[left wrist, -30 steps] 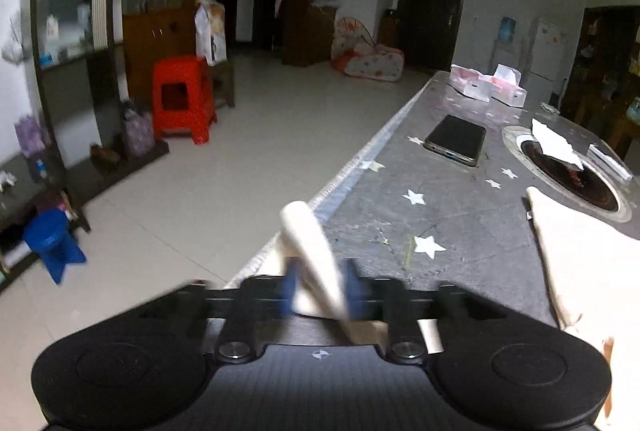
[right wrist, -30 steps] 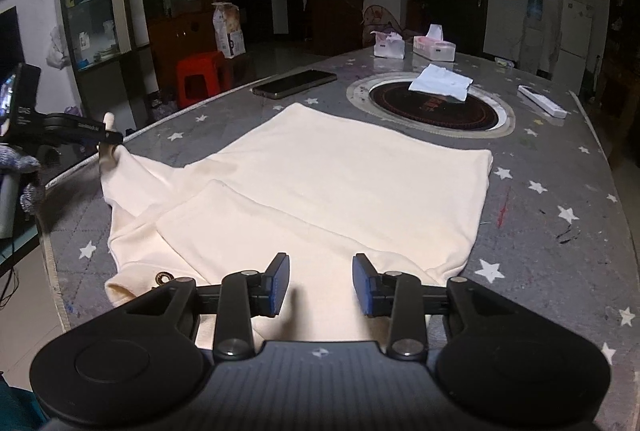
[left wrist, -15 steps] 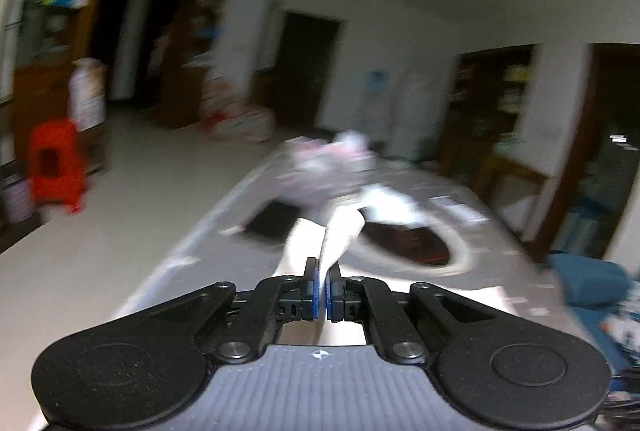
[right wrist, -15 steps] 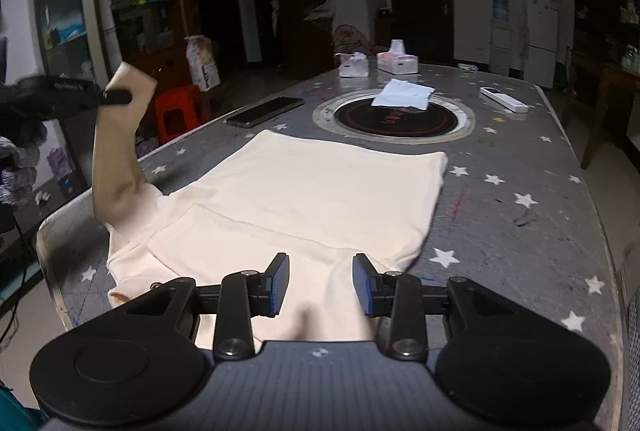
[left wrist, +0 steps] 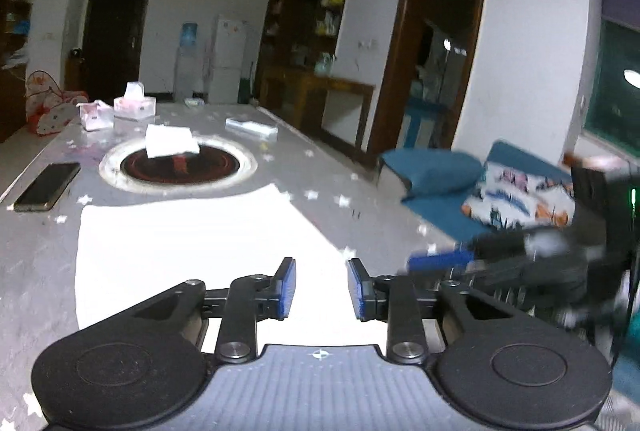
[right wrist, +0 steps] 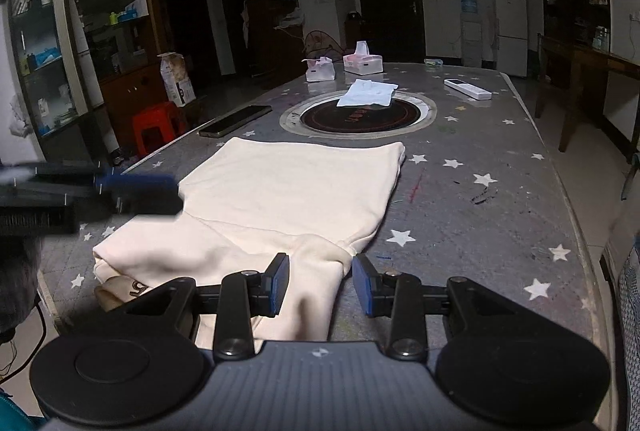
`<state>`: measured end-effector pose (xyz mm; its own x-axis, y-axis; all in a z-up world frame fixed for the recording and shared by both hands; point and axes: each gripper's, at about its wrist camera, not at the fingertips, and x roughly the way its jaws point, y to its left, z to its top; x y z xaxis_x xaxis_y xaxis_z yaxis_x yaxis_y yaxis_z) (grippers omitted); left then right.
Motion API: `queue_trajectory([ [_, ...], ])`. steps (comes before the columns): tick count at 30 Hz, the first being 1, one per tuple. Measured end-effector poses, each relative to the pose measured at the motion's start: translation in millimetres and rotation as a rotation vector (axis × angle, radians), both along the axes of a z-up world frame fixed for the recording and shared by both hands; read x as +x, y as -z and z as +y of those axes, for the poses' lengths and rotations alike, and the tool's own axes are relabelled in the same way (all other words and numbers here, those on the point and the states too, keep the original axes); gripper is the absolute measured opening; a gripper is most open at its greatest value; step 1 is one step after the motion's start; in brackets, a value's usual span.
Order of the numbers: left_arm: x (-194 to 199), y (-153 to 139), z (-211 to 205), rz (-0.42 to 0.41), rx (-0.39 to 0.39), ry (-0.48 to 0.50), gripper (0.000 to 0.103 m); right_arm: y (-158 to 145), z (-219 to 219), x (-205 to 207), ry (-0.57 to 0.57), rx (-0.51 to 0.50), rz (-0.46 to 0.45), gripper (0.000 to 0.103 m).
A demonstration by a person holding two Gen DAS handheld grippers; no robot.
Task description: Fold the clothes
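Observation:
A cream garment (right wrist: 288,199) lies flat on the grey star-patterned table (right wrist: 480,215), with a sleeve folded across its near part. It looks bright white in the left wrist view (left wrist: 192,243). My left gripper (left wrist: 321,288) is open and empty above the garment's near edge; it shows blurred at the left of the right wrist view (right wrist: 136,187). My right gripper (right wrist: 321,285) is open and empty, its jaws standing over the garment's near right corner. It shows blurred at the right of the left wrist view (left wrist: 440,261).
A round cooktop (right wrist: 362,115) with a folded white cloth (right wrist: 368,93) sits mid-table. A phone (right wrist: 236,121) lies near the left edge, a remote (right wrist: 467,89) at the far right, tissue boxes (right wrist: 362,61) at the back. A red stool (right wrist: 158,125) stands on the floor.
My left gripper carried the sleeve up and over the garment, then let go of it and opened. The sleeve now lies folded on the body. The right gripper stayed open.

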<state>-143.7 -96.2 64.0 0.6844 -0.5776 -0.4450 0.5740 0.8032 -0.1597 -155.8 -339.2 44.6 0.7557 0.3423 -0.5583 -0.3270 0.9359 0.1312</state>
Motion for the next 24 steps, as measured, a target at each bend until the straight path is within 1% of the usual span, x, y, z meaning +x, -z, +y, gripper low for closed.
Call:
queue_trajectory([
  [5, -3, 22, 40, 0.025, 0.145, -0.119, 0.031, 4, 9, 10, -0.034, 0.012, 0.023, 0.035],
  [7, -8, 28, 55, 0.042, 0.176, -0.169, 0.031, 10, 17, 14, -0.057, 0.014, 0.041, 0.034],
  [11, -13, 38, 80, 0.072, 0.193, -0.235, 0.031, 20, 33, 24, -0.091, 0.008, 0.076, 0.034],
  [14, -22, 42, 89, 0.068, 0.206, -0.247, 0.037, 26, 43, 29, -0.113, -0.003, 0.098, 0.034],
  [18, -26, 46, 95, 0.063, 0.216, -0.247, 0.040, 35, 53, 34, -0.118, -0.043, 0.119, 0.034],
  [20, -25, 48, 98, 0.066, 0.208, -0.249, 0.040, 34, 55, 34, -0.117, -0.050, 0.119, 0.022],
  [21, -24, 50, 99, 0.068, 0.201, -0.251, 0.040, 33, 56, 34, -0.116, -0.053, 0.120, 0.019],
  [23, -26, 51, 101, 0.068, 0.190, -0.247, 0.040, 29, 57, 33, -0.112, -0.063, 0.103, 0.006],
  [24, -26, 51, 101, 0.067, 0.190, -0.246, 0.040, 27, 57, 33, -0.111, -0.067, 0.095, 0.006],
])
